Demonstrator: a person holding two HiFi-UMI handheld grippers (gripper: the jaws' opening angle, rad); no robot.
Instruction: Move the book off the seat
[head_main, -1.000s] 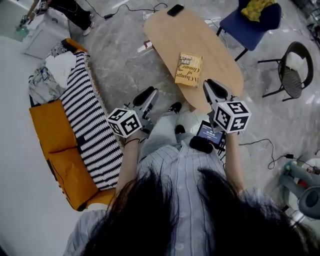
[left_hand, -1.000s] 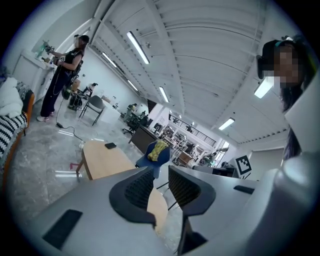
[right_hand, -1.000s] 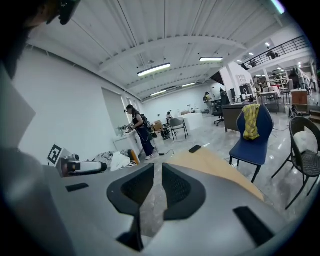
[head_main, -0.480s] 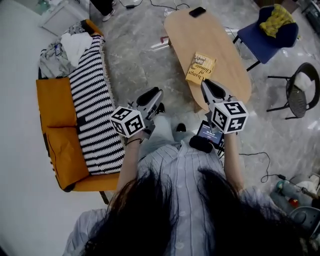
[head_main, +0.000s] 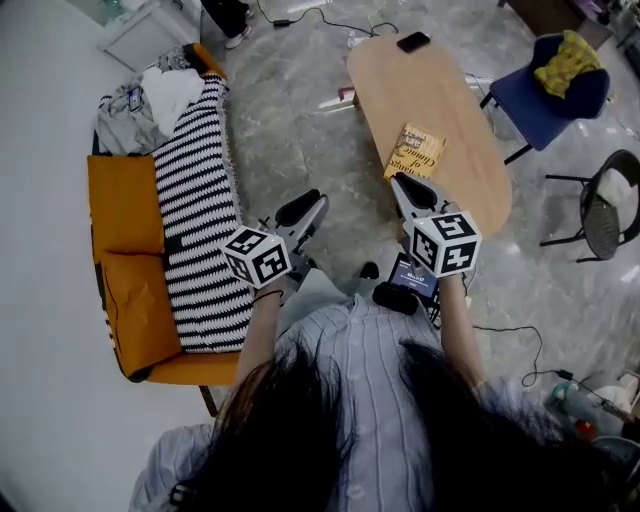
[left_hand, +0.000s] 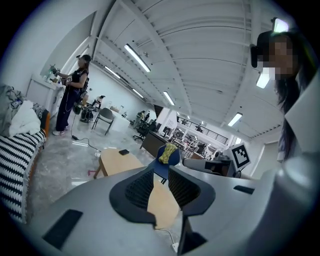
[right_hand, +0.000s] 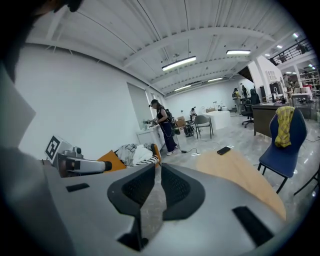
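Observation:
The yellow book lies flat on the oval wooden table, near its front end. My right gripper hovers just short of the book, jaws shut with nothing between them; in its own view, the right gripper points over the floor toward the sofa. My left gripper is held over the floor between sofa and table. It is open and empty, and the left gripper shows table wood through its gap. The orange sofa carries a striped blanket.
A clothes pile lies at the sofa's far end. A dark phone rests on the table's far end. A blue chair with a yellow cloth and a black chair stand on the right. Cables cross the floor. A person stands far off.
The head view has swung, so the sofa and table sit further right and the whole sofa shows. Both grippers stay raised in front of me, the right one a little further left.

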